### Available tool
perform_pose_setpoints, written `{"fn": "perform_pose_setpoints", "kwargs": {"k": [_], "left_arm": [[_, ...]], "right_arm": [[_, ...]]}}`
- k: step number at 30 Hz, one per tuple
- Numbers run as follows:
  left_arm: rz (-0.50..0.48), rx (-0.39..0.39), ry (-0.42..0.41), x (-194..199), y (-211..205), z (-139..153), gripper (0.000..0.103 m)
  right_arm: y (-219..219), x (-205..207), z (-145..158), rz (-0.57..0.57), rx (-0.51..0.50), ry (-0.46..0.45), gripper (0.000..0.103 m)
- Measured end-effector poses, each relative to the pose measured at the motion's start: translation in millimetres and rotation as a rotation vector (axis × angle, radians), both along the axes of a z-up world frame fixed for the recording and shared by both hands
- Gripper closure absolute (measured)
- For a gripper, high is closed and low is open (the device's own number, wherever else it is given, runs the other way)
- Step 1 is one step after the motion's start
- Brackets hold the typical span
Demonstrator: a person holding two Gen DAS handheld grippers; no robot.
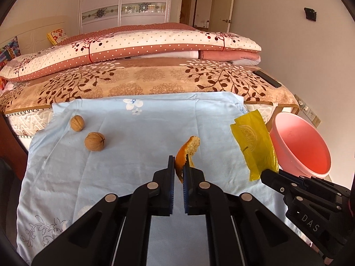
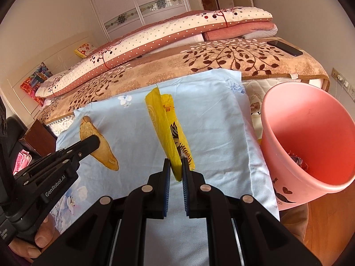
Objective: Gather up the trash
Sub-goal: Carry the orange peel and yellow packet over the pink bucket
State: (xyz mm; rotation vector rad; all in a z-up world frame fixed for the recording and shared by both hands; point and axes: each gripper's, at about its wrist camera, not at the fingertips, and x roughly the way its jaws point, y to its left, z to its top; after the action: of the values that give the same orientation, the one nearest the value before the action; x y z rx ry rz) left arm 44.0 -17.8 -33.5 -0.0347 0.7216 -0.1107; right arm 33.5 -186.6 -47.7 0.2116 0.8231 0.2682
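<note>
Surface: a pale blue floral sheet [image 1: 133,166] spread over the near end of a bed [image 1: 155,82], lying fairly flat with light creases.
Bedding: a beige blanket with brown leaf print across the bed; on it a long folded quilt [image 1: 133,44] in white and dotted rust, over pink folded layers.
Room: cream walls, a white sliding wardrobe [image 1: 124,2] behind the bed, an open doorway to its right, wall sockets low on the right wall.
Phone: one dark phone [image 1: 267,78] on the blanket near the bed's right edge.
Walnuts: two, whole, [image 1: 77,123] and [image 1: 94,141], just beside each other on the left part of the sheet.
Orange peel: one piece [image 1: 186,153], lifted off the sheet.
Yellow wrapper: one [image 2: 168,130], hanging in the air above the sheet.
Bin: one pink bin [image 2: 306,133] beside the bed on the right, tilted towards the cameras, with some dark scraps at its bottom.
Left gripper [image 1: 180,164]: jaws pinching the orange peel, which sticks up past the tips.
Right gripper [image 2: 176,166]: jaws pinching the lower end of the yellow wrapper, near the bin.
Person: fingers [image 2: 42,239] wrapped around the left gripper's handle.
</note>
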Motion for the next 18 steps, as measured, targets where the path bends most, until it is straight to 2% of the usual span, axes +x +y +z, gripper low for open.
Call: {"fn": "perform_pose_setpoints", "kwargs": {"k": [18], "left_arm": [[-0.045,0.030,-0.076,-24,-32,18,0.097]], "right_arm": [[-25,-19,15,-0.048,0.007,-0.064,0.093]]}}
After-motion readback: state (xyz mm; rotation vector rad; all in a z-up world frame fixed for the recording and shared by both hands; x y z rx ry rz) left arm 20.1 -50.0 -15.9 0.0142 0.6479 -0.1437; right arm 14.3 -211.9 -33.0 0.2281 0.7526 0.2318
